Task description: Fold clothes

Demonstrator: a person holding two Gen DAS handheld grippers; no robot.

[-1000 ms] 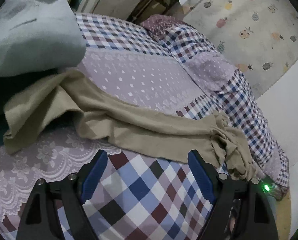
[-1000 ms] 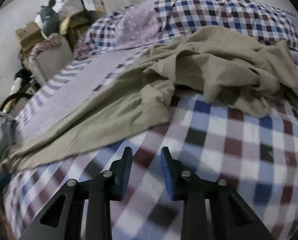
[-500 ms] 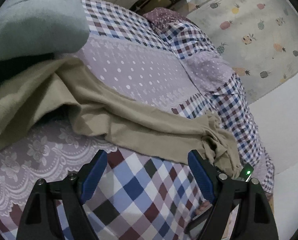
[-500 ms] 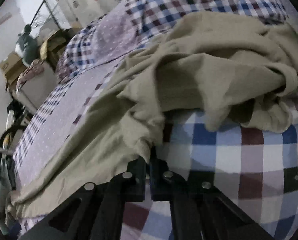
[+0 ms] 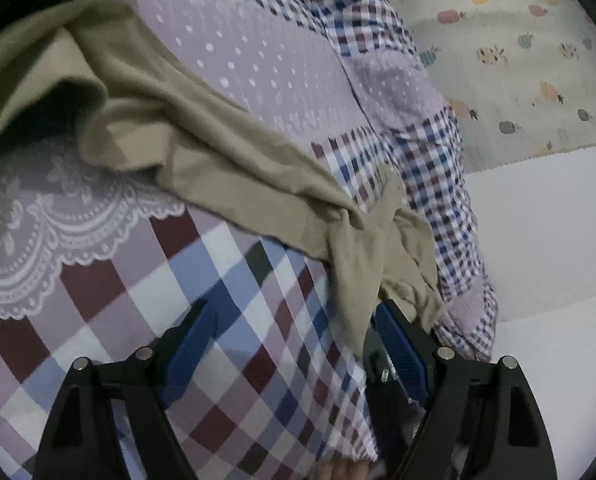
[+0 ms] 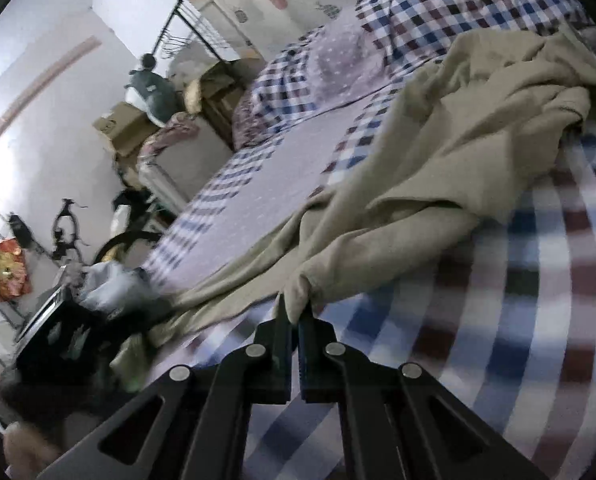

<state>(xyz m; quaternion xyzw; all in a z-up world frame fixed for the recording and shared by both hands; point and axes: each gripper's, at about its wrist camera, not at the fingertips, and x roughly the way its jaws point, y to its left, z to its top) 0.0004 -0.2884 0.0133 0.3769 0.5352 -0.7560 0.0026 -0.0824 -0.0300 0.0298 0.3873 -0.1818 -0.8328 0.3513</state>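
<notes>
Right view smeared by motion at lower left, where a dark bulky object (image 6: 58,336) and a pale blurred bundle (image 6: 110,284) cannot be identified; the tan garment's (image 5: 202,136) far end runs out of the left view at upper left. Garment lies strung diagonally across a bed under a checked and dotted patchwork cover (image 5: 258,280) with a lace-print panel, fruit-print wall (image 5: 517,60) behind, cardboard boxes (image 6: 126,128) and a metal rack (image 6: 194,28) at the bed's far end. Right gripper (image 6: 295,308) clenched on a bunched edge of the garment, its 2 fingers pressed together; left gripper (image 5: 294,330) released, jaws wide apart above the cover, loose garment hanging just beside its right pad (image 5: 397,344).
</notes>
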